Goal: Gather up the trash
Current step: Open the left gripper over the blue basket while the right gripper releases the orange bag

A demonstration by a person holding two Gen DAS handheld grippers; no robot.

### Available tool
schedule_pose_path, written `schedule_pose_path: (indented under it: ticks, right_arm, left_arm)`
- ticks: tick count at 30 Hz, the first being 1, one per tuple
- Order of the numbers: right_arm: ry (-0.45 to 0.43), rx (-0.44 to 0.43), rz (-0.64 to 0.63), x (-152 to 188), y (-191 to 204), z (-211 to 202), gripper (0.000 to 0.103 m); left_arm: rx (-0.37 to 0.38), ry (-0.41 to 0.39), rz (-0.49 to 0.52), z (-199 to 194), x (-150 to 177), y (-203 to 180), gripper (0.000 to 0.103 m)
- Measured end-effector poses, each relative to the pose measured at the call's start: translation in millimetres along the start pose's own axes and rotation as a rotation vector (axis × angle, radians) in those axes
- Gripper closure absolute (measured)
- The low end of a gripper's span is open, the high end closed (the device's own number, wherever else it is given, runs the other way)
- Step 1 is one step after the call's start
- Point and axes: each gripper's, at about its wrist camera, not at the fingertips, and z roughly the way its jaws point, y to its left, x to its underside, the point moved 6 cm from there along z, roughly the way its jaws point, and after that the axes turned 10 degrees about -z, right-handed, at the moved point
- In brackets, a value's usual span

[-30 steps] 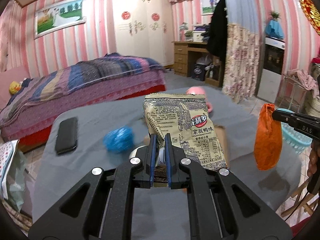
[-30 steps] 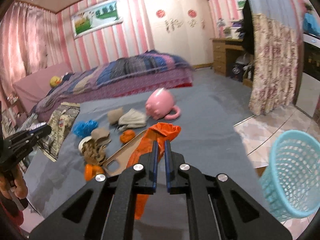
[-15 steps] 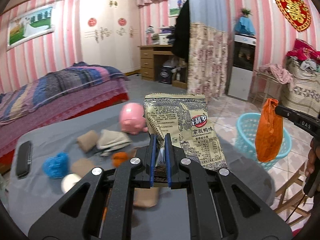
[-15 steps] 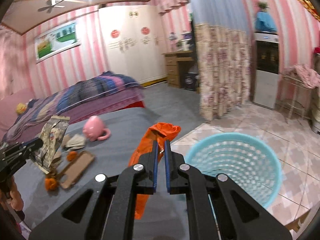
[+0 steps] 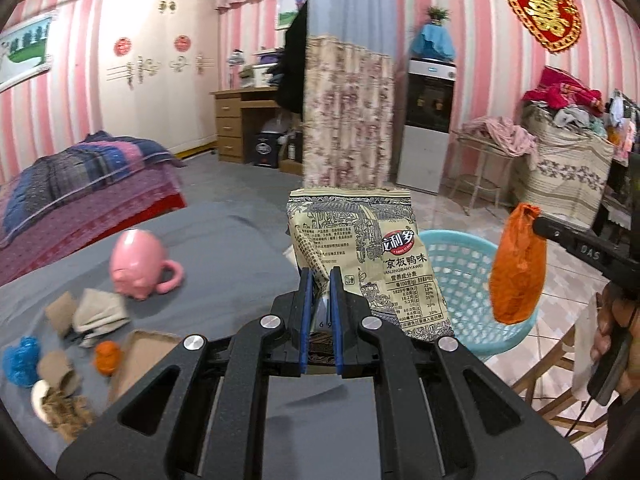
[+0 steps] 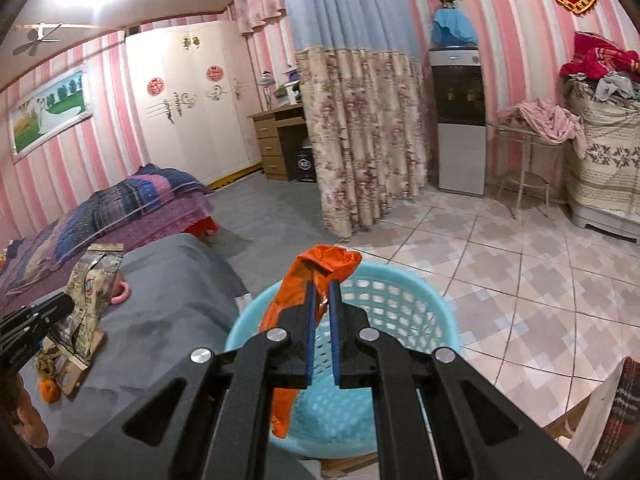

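My left gripper (image 5: 320,276) is shut on the lower corner of a beige printed snack bag (image 5: 360,248), which stands upright above the grey table's right edge. My right gripper (image 6: 322,286) is shut on an orange plastic bag (image 6: 288,304) that dangles over the light blue mesh basket (image 6: 404,304). In the left wrist view the same orange bag (image 5: 516,272) hangs at the right, just in front of the basket (image 5: 464,276). The snack bag (image 6: 90,292) shows at the left of the right wrist view.
On the grey table (image 5: 240,248) lie a pink pig-shaped mug (image 5: 138,270), a blue wad (image 5: 22,360), a small orange scrap (image 5: 107,356), cardboard pieces (image 5: 140,356) and a grey cloth (image 5: 98,312). A bed (image 5: 80,184) stands behind. The basket sits on a tiled floor (image 6: 520,264).
Both grippers have swung to the right with their bags. The basket has come from the far right into the middle, and the orange bag now hangs over it.
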Motion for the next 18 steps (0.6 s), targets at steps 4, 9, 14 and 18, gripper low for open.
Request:
schedule_pose_path:
  ticks: [4, 9, 14, 18]
  right_arm:
    - [0.005, 0.027, 0.025, 3.5, -17.1, 1.0, 0.096]
    - [0.018, 0.079, 0.043, 7.4, -38.1, 3.9, 0.096]
    - [0.036, 0.122, 0.058, 13.8, -52.6, 8.1, 0.096]
    - [0.041, 0.151, 0.069, 17.7, -60.3, 12.6, 0.096]
  left_arm:
    - [0.035, 0.002, 0.039, 11.1, -1.1, -27.3, 0.095]
    - [0.087, 0.017, 0.056, 30.9, -1.9, -49.7, 0.095]
    - [0.126, 0.055, 0.073, 53.8, 4.4, -69.6, 0.095]
    - [0.154, 0.093, 0.087, 78.4, 14.8, -85.3, 0.095]
